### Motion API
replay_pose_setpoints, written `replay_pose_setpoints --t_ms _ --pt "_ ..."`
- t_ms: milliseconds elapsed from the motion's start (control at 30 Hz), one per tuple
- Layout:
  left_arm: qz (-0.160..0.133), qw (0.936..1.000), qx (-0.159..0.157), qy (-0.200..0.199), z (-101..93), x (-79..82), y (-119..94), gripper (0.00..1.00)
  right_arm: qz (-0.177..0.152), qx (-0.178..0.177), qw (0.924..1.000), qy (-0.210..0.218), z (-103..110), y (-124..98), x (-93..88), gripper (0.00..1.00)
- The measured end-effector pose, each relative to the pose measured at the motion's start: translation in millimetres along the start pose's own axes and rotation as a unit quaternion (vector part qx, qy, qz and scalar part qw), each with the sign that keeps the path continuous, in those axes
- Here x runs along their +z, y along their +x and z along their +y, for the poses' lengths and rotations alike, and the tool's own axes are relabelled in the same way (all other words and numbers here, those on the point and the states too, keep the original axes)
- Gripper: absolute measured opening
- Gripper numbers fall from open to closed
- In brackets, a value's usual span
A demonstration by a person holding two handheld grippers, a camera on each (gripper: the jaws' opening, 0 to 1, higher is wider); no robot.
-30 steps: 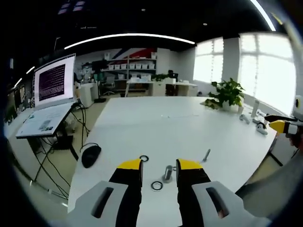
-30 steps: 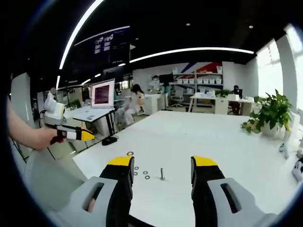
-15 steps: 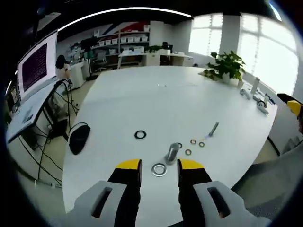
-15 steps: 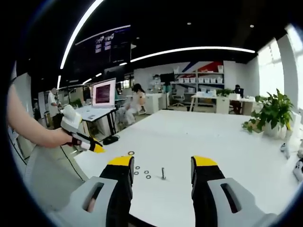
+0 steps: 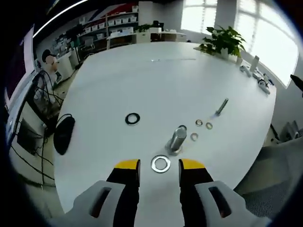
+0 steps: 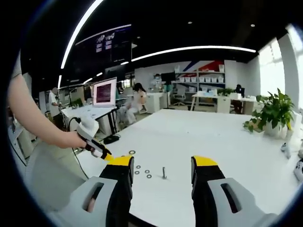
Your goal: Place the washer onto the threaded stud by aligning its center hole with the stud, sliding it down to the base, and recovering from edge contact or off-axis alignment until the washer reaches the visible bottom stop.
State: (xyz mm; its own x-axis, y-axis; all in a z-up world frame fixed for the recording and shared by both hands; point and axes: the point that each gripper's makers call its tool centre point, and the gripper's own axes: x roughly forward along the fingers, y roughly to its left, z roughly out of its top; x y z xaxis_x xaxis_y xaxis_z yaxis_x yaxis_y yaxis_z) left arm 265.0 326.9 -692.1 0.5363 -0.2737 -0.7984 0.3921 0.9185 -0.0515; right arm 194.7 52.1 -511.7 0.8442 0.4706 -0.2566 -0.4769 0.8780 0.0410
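Now the left gripper (image 5: 160,164), jaws open, straddles the flat silver steel washer (image 5: 161,164) on the white counter (image 5: 142,80); next comes pinching it, then lifting toward the upright metal stud (image 5: 177,138). Right gripper (image 6: 162,163) hangs open.

Each gripper (image 5: 159,164) has black jaws, yellow tips and grey slotted housings.

No text, label, brand, number or sign is being made out in either view. In the right gripper view, rows of dark lines are being displayed on a monitor (image 6: 103,92) at the left of centre, but they are being rendered too small and blurred to be read. On the dark hanging screen (image 6: 112,46) at the upper left of that view, faint pale marks are being shown, also illegible.
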Motion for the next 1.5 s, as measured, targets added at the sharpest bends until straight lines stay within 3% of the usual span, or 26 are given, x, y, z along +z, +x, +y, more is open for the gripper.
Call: replay_pose_setpoints --t_ms 467,600,767,1000,1200,1500 --pt "0.079 0.9946 -0.023 0.064 -1.2 -16.0 26 0.3 0.002 -0.007 1.0 -0.006 -4 -2 -1.3 0.51" --pt "0.112 0.9878 -0.03 0.104 -0.8 -22.4 34 0.3 0.004 -0.011 0.9999 -0.003 -6 -2 -2.5 0.51" --pt "0.14 0.9814 -0.045 0.124 -1.0 -29.0 43 0.3 0.007 -0.011 0.9999 -0.005 -6 -2 -3.6 0.51" --pt "0.136 0.9791 -0.046 0.144 -1.4 -23.7 45 0.28 0.006 -0.016 0.9998 -0.001 -9 -3 -3.8 0.51" --pt "0.152 0.9666 -0.066 0.195 -7.9 -23.5 46 0.23 0.004 -0.017 0.9998 -0.002 -8 -3 -2.7 0.51" --pt "0.191 0.9588 -0.064 0.201 -8.5 -22.8 48 0.22 0.003 -0.019 0.9998 0.002 -11 -3 -2.8 0.51"
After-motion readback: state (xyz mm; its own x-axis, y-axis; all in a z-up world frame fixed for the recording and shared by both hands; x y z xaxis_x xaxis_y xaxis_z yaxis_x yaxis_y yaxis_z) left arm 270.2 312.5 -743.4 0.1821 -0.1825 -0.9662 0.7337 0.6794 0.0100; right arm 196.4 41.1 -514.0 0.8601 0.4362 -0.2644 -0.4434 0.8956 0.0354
